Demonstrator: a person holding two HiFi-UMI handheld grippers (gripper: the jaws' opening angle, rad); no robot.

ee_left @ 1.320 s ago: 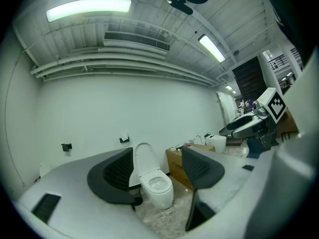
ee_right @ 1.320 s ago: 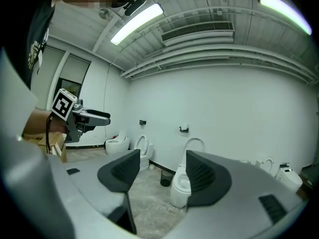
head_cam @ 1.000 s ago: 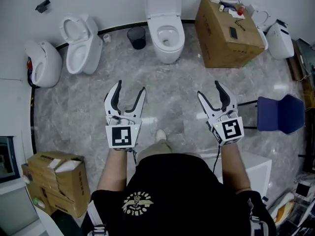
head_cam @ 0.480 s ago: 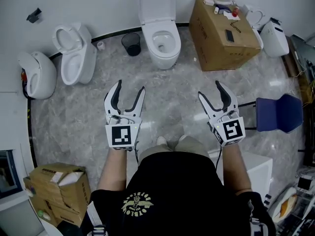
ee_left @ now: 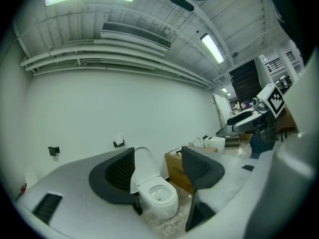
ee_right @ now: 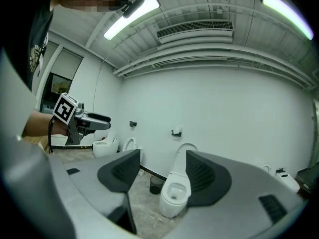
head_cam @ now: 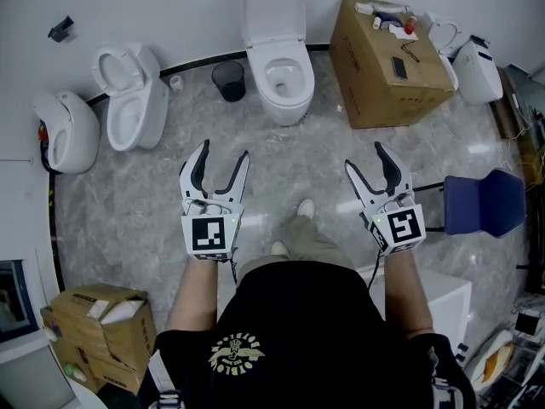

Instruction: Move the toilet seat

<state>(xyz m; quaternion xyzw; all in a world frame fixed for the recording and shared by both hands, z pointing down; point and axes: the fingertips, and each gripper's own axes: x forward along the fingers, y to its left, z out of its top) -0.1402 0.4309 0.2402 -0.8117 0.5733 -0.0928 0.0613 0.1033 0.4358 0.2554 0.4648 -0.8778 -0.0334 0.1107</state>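
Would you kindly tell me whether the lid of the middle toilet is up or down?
Up. The lid stands upright behind the bowl, whose opening is uncovered in the head view and both gripper views.

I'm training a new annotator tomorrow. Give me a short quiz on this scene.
1. True or false: the left gripper and the right gripper are both open and empty.
2. The lid of the middle toilet is: A) raised B) closed C) missing.
3. In the head view, what stands between the middle toilet and the neighbouring toilet on its left?
Key: 1 true. 2 A. 3 a dark bin.
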